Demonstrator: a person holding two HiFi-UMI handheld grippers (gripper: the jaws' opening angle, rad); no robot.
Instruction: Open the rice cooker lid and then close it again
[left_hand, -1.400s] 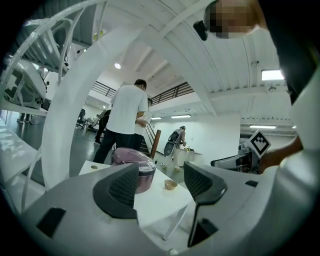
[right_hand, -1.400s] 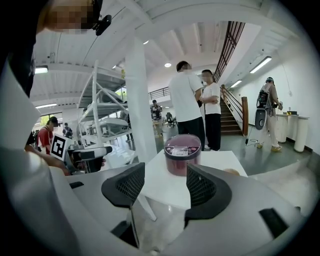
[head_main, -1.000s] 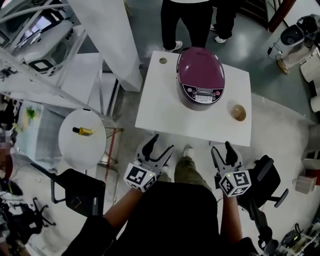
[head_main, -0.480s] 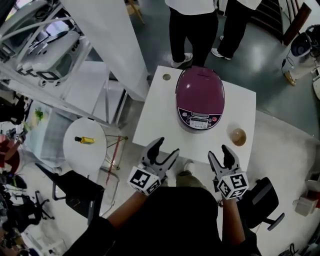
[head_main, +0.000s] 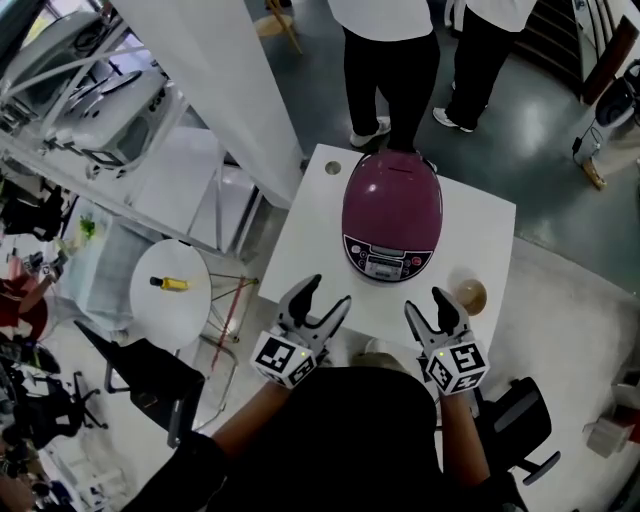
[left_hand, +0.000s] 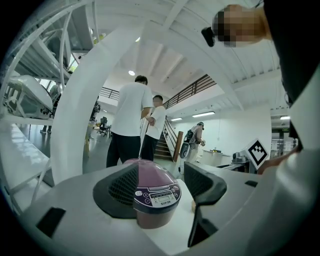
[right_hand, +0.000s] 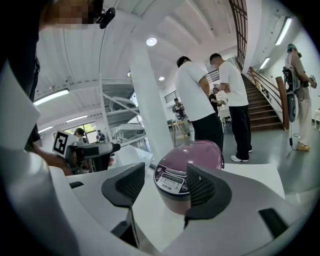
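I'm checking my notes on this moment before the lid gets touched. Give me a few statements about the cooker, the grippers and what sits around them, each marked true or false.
1. The cooker is shut. True.
2. The left gripper grips the cooker. False: its jaws are apart and empty, short of the cooker.
3. A small bowl sits on the white table, right of the cooker. True.
4. The right gripper is shut. False: its jaws are apart, with nothing held.
5. The yellow bottle is on the cooker's table. False: it is on the round table off to the left.
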